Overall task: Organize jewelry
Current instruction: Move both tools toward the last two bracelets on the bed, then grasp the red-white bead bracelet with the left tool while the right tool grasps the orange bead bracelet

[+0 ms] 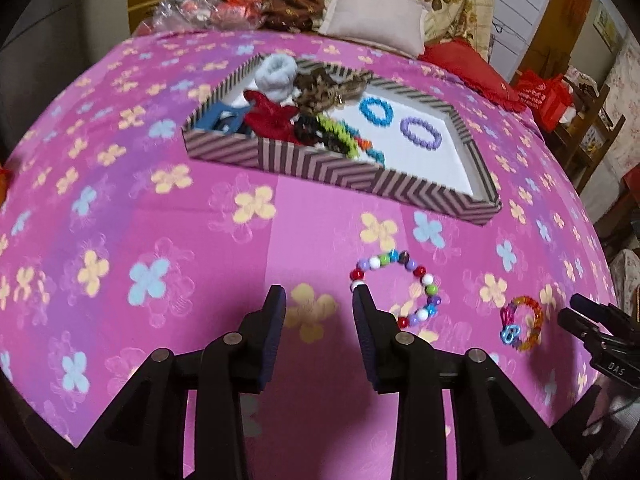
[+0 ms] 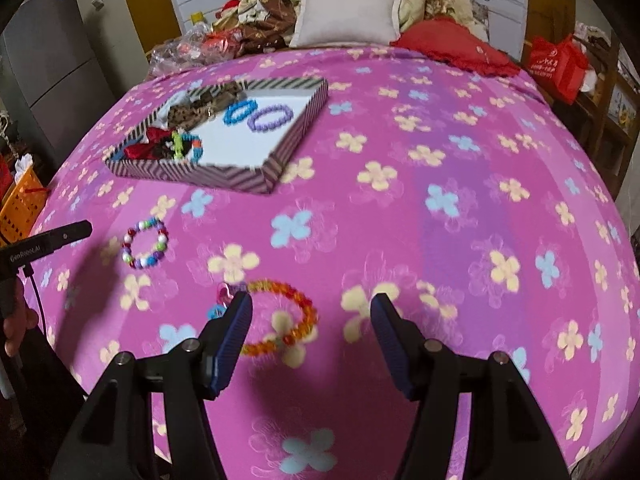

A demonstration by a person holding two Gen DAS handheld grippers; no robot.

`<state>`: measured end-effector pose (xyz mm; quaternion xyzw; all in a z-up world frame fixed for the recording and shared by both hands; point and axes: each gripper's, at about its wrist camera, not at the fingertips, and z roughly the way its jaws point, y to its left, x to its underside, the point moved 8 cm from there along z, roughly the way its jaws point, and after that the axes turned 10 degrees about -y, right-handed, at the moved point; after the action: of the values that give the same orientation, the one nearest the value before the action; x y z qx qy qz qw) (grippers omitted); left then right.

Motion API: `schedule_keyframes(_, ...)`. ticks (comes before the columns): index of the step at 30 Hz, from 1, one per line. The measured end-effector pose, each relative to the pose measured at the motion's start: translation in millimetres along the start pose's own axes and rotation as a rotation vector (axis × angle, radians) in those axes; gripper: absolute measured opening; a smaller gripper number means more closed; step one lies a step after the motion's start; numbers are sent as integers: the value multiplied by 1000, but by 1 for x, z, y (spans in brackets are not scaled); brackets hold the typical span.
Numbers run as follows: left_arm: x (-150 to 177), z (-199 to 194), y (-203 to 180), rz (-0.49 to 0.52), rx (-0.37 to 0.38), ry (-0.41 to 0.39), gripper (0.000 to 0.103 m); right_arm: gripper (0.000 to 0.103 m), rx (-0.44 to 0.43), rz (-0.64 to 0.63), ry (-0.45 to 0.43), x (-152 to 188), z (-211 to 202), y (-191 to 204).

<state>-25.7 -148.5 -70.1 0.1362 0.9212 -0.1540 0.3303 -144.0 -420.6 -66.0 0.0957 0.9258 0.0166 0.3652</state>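
Note:
A striped tray (image 1: pixel 340 172) on the pink flowered bedspread holds hair ties, a blue bracelet (image 1: pixel 376 110) and a purple bracelet (image 1: pixel 421 133); it also shows in the right wrist view (image 2: pixel 224 176). A multicoloured bead bracelet (image 1: pixel 416 270) lies on the cover just right of my open, empty left gripper (image 1: pixel 319 294); its right finger touches or overlaps the bracelet's near-left beads. An orange bead bracelet with charms (image 2: pixel 308 312) lies between the fingers of my open right gripper (image 2: pixel 312 306), nearer the left finger. The same bracelet shows in the left view (image 1: pixel 522 322).
Pillows (image 2: pixel 348 16), folded blankets and plastic bags are piled at the bed's far end. A red bag (image 2: pixel 558 66) sits on furniture at the right. An orange basket (image 2: pixel 20 204) stands off the bed's left side.

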Motion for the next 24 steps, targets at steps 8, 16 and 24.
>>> schedule_keyframes(8,6,19,0,-30,9,48,43,63,17,-82,41,14,25,9)
schedule_keyframes(16,8,30,-10,7,-15,52,43,54,43,-138,27,16,35,10)
schedule_keyframes(24,7,38,-13,8,-23,46,45,29,22,-181,2,10,38,18)
